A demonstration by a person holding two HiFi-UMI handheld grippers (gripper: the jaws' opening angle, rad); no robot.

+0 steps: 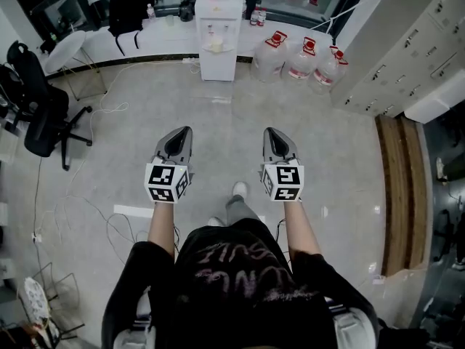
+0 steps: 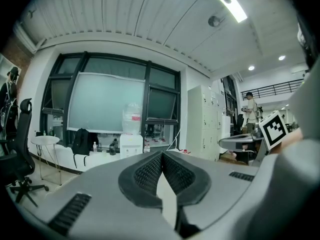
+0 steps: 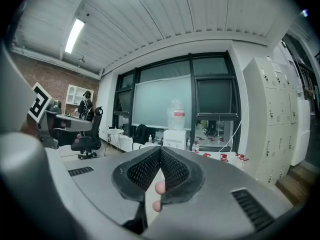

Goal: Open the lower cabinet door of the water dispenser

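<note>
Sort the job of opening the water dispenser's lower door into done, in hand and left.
Done: nothing; the water dispenser stands far across the floor, and its lower door looks shut. In hand: the left gripper and right gripper are held out, jaws together, empty. Left: walk over, grip the door, pull it open.
</note>
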